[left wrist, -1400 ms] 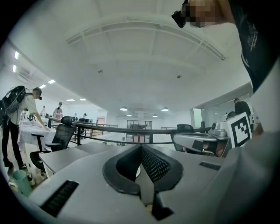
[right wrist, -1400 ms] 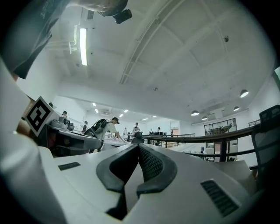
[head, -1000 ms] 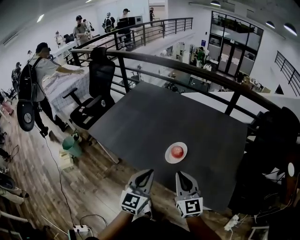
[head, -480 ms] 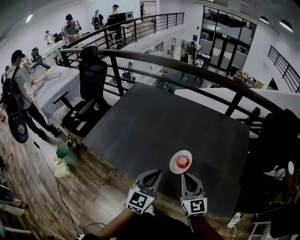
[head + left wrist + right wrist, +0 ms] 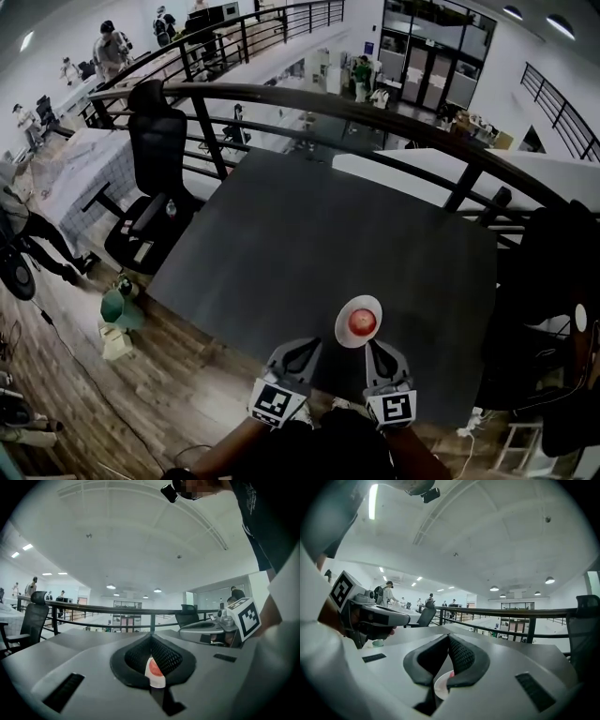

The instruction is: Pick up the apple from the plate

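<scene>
Quick update: compared with a second ago, both grippers are further forward and a bit lower. They were hanging back off the near edge of the bench (image 5: 309,234), and now they flank the near rim of the plate (image 5: 366,305). The left gripper (image 5: 302,352) is just beside it on one side and the right gripper (image 5: 380,354) just beside it on the other.

The apple (image 5: 362,322) hasn't budged. It sits in the middle of the plate, close to the bench's near edge, and nothing is touching it.

Both grippers have their jaws pressed together with nothing in them. In the left gripper view the apple peeks through the little slit under the closed tips, pretty much dead centre. In the right gripper view you get the plate rim and a sliver of red, a bit off to the left.

My read is that this is still the approach and no pickup has started. The lining up looks mostly done, the left one especially. Whichever gripper goes for it has to spread its jaws first. Going in closed would just nudge the apple or push the plate along.
</scene>
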